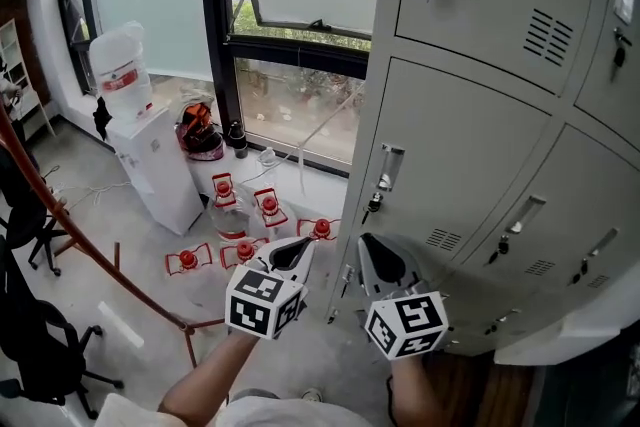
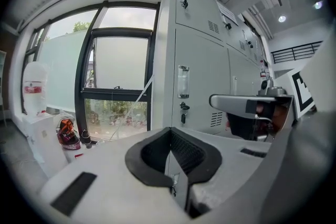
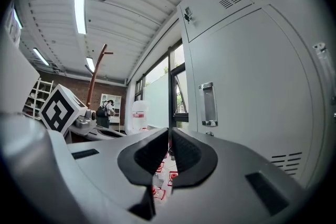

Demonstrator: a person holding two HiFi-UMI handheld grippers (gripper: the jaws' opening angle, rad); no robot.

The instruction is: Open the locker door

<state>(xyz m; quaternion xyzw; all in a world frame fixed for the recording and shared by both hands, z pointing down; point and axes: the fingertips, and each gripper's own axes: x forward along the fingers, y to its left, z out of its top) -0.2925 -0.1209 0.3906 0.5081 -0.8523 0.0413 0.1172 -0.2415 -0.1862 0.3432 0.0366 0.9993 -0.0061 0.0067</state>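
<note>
Far to the left of the locker door, you have a white water dispenser [image 1: 150, 155] standing against the wall. On the floor between it and the door lies a cluster of red-capped water bottles [image 1: 245, 215]. The window [image 1: 300, 65] sits just left of the door, next to the cabinet's side.

Your left gripper [image 1: 290, 255] is below the door's left edge and apart from it. Its jaws are pressed together with nothing between them. Your right gripper [image 1: 372, 252] is just beside it, under the door's lower left corner. Its jaws are also closed to a thin slit and hold nothing.

The locker door [image 1: 450, 165] is the grey middle-row panel, and it is shut flush with its neighbours. Its upright handle [image 1: 388, 167] is at the left edge, with a key [image 1: 373, 205] in the lock just beneath. Neither of your grippers touches the handle.
</note>
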